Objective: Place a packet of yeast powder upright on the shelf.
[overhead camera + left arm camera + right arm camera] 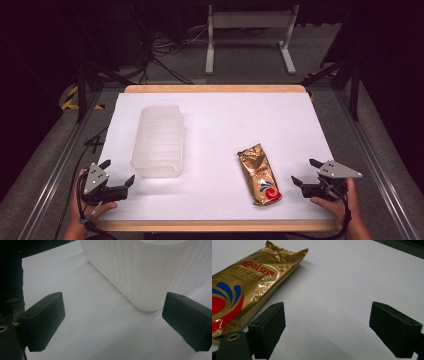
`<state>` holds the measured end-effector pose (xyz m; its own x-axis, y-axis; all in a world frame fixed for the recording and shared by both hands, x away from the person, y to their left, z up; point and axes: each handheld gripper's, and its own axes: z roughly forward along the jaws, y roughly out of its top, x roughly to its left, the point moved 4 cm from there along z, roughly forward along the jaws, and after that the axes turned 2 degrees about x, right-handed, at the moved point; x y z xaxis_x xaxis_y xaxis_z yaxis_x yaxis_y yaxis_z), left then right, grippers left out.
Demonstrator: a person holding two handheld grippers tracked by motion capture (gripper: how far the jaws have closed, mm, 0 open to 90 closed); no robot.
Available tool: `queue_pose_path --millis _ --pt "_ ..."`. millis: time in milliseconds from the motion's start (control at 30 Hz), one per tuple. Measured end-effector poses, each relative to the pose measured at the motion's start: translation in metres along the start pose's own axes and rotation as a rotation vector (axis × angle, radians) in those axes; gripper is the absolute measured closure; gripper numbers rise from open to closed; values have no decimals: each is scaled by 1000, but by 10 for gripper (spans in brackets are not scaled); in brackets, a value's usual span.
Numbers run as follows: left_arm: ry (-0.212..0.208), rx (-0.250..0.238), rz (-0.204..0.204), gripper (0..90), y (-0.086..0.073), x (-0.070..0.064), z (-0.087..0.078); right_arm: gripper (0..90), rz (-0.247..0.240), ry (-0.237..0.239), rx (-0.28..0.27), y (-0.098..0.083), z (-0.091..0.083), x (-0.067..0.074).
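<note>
Waiting at the tabletop's [220, 125] near edge, both claws, left [119, 172] and right [306, 172], gape empty; likely next: right pinches the gold snack packet [259, 174] for the translucent plastic bin [158, 141].

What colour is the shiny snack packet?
The snack packet is gold, with red and blue swirls near one end. It shows best in the right gripper view.

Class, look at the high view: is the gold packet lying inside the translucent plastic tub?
No, the gold packet lies flat on the white table, well apart from the tub.
</note>
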<state>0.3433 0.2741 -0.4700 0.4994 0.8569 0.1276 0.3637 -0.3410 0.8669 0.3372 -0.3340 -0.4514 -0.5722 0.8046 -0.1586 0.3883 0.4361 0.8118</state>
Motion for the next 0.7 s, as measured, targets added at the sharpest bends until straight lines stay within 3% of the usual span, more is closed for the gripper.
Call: queue_pose_path --millis 400,533,700 --pt "2 -14 1 54 1 2 -1 142 2 21 9 4 3 1" --pt "0 -13 10 53 2 0 1 142 36 68 15 8 3 3" --pt "3 -14 4 53 2 1 0 139 30 106 10 22 4 5"
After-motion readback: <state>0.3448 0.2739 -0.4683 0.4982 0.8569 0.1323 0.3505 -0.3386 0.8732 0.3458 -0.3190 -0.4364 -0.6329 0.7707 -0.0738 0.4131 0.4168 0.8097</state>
